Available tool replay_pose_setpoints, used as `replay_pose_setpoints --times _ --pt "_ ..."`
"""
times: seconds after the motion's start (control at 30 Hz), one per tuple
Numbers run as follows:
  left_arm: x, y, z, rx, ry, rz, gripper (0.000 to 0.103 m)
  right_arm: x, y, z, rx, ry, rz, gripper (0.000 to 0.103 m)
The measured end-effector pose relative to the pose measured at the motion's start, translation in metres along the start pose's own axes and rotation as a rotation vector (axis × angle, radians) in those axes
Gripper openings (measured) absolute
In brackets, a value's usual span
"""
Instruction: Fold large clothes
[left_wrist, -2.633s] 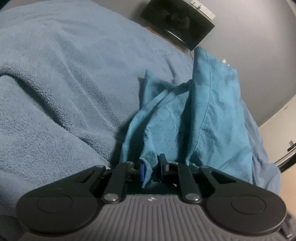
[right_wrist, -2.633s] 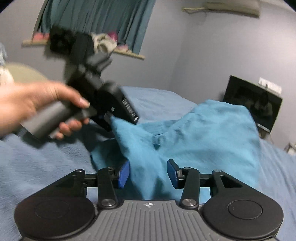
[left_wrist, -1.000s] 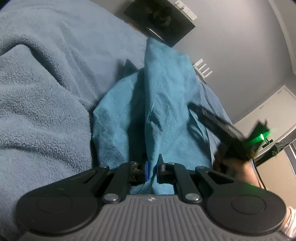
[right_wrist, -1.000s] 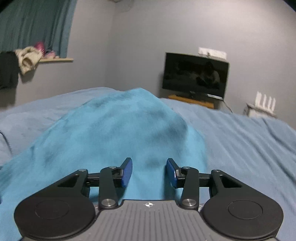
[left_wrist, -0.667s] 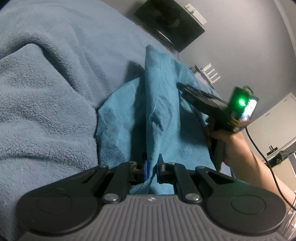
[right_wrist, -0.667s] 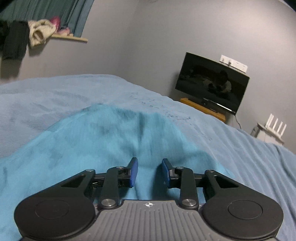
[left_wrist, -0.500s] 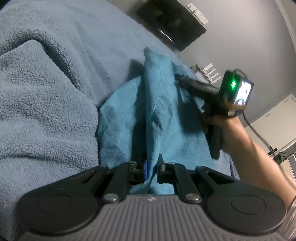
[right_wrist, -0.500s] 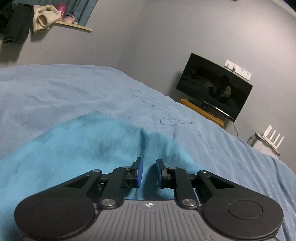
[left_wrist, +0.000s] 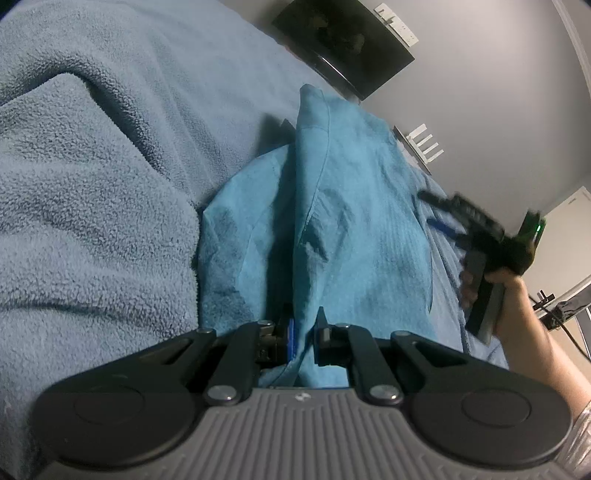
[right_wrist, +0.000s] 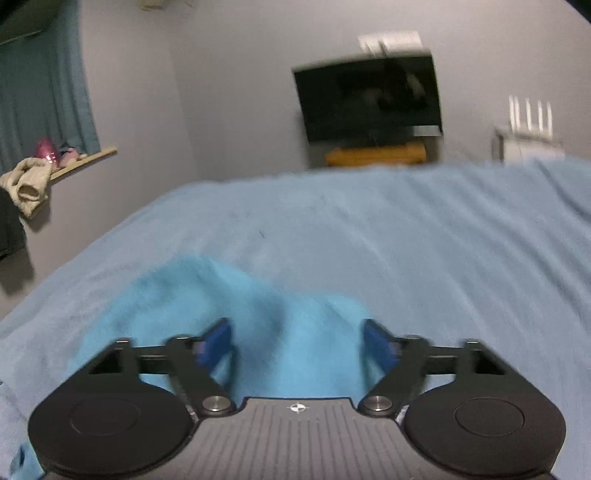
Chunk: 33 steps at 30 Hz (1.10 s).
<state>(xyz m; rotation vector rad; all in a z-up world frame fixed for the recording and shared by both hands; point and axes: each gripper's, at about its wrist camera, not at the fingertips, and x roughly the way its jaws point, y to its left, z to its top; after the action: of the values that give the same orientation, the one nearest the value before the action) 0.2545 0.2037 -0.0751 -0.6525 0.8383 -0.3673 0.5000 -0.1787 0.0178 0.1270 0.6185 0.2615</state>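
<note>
A teal garment (left_wrist: 354, 229) lies in a long folded ridge on the light blue fleece blanket (left_wrist: 92, 192). My left gripper (left_wrist: 304, 332) is shut on the garment's near edge, which hangs between the fingers. My right gripper (right_wrist: 297, 343) is open wide, with the garment (right_wrist: 236, 306) lying loose under and between its fingers, not pinched. In the left wrist view the right gripper (left_wrist: 443, 218) shows blurred, held in a hand off the garment's right side.
The blanket (right_wrist: 369, 240) covers the whole bed. A dark TV (right_wrist: 369, 99) on a wooden stand and a white router (right_wrist: 528, 122) stand by the far wall. A window sill (right_wrist: 74, 162) with clothes is at left.
My right gripper closed toward the garment's ridge, then opened wide and drew back to the right. My left gripper stayed shut on the garment, and the ridge has sunk lower.
</note>
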Motion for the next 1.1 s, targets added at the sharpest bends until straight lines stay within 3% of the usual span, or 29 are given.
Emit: replay_pose_setpoints --times 0.03,0.1,0.23,0.5,0.63,0.8,0.9,1.1 --pt "0.0 0.0 0.0 -0.001 0.001 0.001 0.005 0.002 -0.011 -0.003 0.025 0.03 0.017 0.089" --pt "0.001 0.001 0.0 -0.004 0.003 0.001 0.005 0.009 -0.029 -0.012 0.092 0.094 0.069 0.099" --pt "0.001 0.007 0.004 -0.014 0.012 -0.005 0.005 0.034 -0.048 -0.02 0.176 0.151 0.167 0.103" --pt "0.006 0.015 0.015 -0.037 0.028 -0.013 0.005 0.091 -0.087 -0.042 0.399 0.196 0.371 0.103" --pt "0.01 0.009 0.017 -0.01 0.038 0.023 0.005 0.103 -0.089 -0.051 0.442 0.155 0.392 0.101" --pt "0.015 -0.004 0.015 0.042 0.046 0.065 0.005 0.069 -0.074 -0.048 0.43 0.032 0.344 0.069" --pt "0.025 -0.022 0.012 0.128 0.08 0.08 0.005 0.025 -0.077 -0.048 0.389 -0.046 0.34 0.065" --pt "0.072 -0.084 -0.009 0.272 0.209 0.022 0.005 -0.052 -0.135 -0.027 0.348 -0.027 0.272 0.064"
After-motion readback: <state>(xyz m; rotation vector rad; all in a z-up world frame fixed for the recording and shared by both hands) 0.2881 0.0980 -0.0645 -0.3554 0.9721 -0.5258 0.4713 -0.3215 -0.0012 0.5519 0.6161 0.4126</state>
